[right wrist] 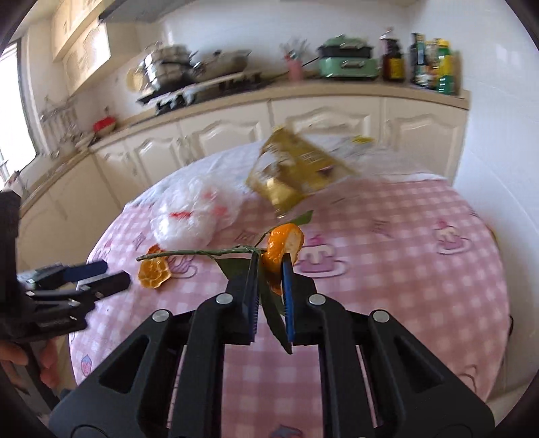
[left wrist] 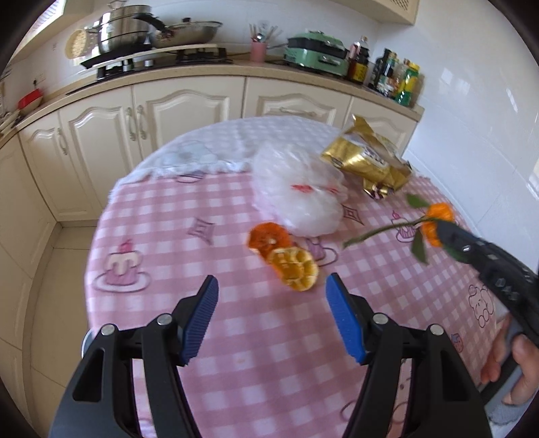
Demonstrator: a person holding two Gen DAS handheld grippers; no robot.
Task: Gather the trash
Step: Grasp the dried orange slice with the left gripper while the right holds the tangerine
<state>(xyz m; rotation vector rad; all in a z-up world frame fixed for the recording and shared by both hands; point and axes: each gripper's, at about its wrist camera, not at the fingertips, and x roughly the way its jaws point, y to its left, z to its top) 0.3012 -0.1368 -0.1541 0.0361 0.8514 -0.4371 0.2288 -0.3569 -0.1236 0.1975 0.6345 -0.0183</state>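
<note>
My right gripper is shut on an orange peel with a green stem and leaves and holds it above the table; the peel also shows in the left wrist view. My left gripper is open and empty, just short of two orange peel pieces that lie on the pink checked tablecloth. A crumpled clear plastic bag and a gold foil snack bag lie farther back on the table.
The round table stands close to cream kitchen cabinets with a worktop holding pots, a green appliance and bottles. A white tiled wall is at the right.
</note>
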